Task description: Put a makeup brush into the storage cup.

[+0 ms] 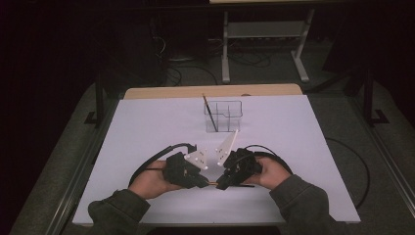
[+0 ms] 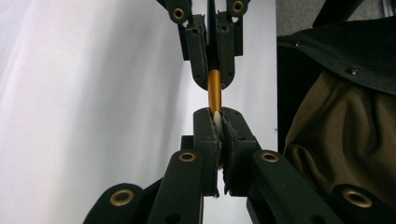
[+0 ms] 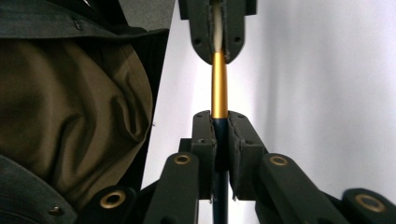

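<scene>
Paintbrush (image 2: 214,91) hangs level just above the tabletop (image 1: 147,127) near its front edge, bridged between both tools. The left tool (image 2: 218,122) is clamped on its pale bristle end, the right tool (image 3: 220,122) on its dark handle, with the gold metal collar bare between them. I judge it light, thin and stiff, smooth along the handle and liable to twist; the soft bristles crush easily, so the handle is the better hold. Well behind stands a clear plastic organizer (image 1: 224,116) holding another brush (image 1: 210,112); nothing blocks the way to it.

Gold-ferruled, dark-handled brush (image 3: 219,88)
</scene>
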Demonstrator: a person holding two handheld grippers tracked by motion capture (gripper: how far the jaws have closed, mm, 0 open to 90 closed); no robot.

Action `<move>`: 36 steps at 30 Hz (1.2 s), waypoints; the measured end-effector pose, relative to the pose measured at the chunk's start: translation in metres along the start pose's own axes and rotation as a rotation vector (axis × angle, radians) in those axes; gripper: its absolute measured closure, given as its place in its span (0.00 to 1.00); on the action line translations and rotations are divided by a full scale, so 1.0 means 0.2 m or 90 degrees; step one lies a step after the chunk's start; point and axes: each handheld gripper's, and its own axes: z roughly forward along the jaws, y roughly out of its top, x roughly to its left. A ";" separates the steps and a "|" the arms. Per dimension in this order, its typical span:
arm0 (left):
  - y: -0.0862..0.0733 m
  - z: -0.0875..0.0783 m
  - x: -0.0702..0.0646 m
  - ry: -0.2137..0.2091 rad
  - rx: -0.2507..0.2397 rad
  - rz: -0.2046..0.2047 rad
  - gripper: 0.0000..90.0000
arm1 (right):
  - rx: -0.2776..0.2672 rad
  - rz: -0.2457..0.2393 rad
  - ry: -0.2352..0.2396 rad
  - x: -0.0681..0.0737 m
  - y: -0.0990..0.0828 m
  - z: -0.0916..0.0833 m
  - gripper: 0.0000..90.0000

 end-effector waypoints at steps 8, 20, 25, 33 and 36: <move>0.01 0.01 0.00 -0.004 0.017 0.004 0.95 | 0.007 0.002 -0.001 0.01 0.01 0.00 0.86; 0.02 0.01 0.00 -0.012 0.021 0.008 0.94 | 0.027 -0.006 0.004 0.01 0.02 0.02 0.91; 0.01 -0.02 0.01 -0.008 -0.011 -0.011 0.85 | 0.017 0.004 0.002 0.01 0.01 0.00 0.92; -0.07 -0.07 0.03 0.008 -0.056 -0.055 0.77 | -0.013 0.015 -0.020 -0.02 -0.05 -0.07 0.92; -0.09 -0.08 0.03 0.009 -0.066 -0.069 0.76 | -0.017 0.024 -0.030 -0.03 -0.07 -0.09 0.92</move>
